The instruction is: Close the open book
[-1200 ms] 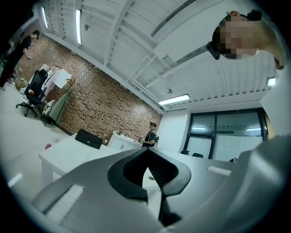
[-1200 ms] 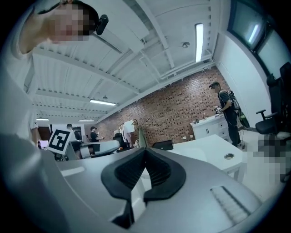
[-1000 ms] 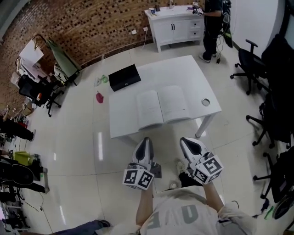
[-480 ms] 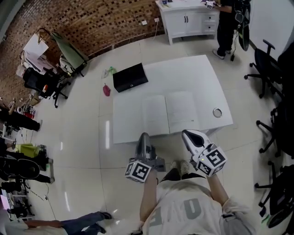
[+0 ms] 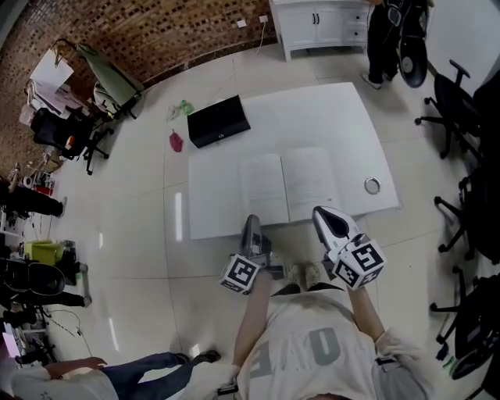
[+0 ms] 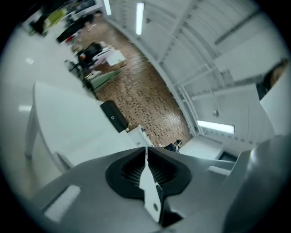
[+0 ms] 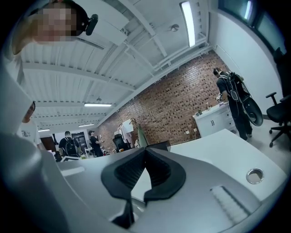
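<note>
The open book (image 5: 287, 186) lies flat, pages up, near the front edge of the white table (image 5: 328, 117) in the head view. My left gripper (image 5: 251, 222) is shut and empty, rolled onto its side, its tip just short of the table edge below the book's left page. The right gripper (image 5: 323, 212) is also shut on nothing, and its tip reaches the table edge below the right page. In the left gripper view the shut jaws (image 6: 146, 148) face the tilted table (image 6: 68, 123). The right gripper view has its closed jaws (image 7: 145, 149) level with the tabletop (image 7: 218, 145).
A black case (image 5: 219, 121) sits on the table's far left corner and a small round metal thing (image 5: 372, 185) near its right edge. Office chairs (image 5: 457, 101) stand at the right. A white cabinet (image 5: 320, 23) and a standing person (image 5: 387, 31) are beyond the table.
Both grippers have come forward to the table's front edge. The left one has rolled onto its side and sunk lower. Both stay shut, and the book has not moved.
</note>
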Available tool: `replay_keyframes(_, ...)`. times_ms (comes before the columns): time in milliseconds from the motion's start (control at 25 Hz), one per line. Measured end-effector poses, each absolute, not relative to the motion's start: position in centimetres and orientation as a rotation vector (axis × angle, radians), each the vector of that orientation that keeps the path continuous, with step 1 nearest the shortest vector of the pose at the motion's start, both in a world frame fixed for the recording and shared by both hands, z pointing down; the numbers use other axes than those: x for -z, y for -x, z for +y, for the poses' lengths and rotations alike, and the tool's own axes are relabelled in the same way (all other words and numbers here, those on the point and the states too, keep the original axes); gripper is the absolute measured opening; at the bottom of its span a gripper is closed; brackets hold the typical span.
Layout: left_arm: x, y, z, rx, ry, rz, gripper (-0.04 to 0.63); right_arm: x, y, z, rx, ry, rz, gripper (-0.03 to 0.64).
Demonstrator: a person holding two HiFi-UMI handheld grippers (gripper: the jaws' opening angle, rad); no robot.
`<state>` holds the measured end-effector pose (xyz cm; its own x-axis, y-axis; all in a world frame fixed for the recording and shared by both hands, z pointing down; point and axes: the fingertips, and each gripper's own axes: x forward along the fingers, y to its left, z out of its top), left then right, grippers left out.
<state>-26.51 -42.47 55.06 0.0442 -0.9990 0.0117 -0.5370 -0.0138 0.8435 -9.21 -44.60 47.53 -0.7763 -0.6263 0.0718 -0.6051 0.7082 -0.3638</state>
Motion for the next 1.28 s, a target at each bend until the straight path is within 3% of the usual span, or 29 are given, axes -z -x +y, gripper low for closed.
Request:
replay_keyframes(80,-58.4,26.6,-42.3,1.005,-1.438,-1.401,0.136,-48.0,8.9,-44.7,0.596,1.049,2.843,-0.003)
replay_keyframes(120,-59.8,26.7,-42.1,1.056,-1.353,-1.349,0.159,-48.2,8.6,-44.7,0.605,1.060,2.839,-0.003)
replay_keyframes(400,-66.2,27.8,-41.5,1.157,-1.010,-1.262,0.214,-49.8,6.8,-44.7,0.685,1.154,2.800,-0.003)
replay_keyframes(1080,-71.0,28.7,-42.4,1.203,-0.820,-1.249,0.218,-50.7,6.5,-45.1,0.708,1.223,2.803,-0.004)
replay_keyframes(1280,-71.4,28.6,-42.5,1.127,-0.854,-1.309,0.147,-51.1,6.4,-44.9,0.717,1.226,2.808,-0.003)
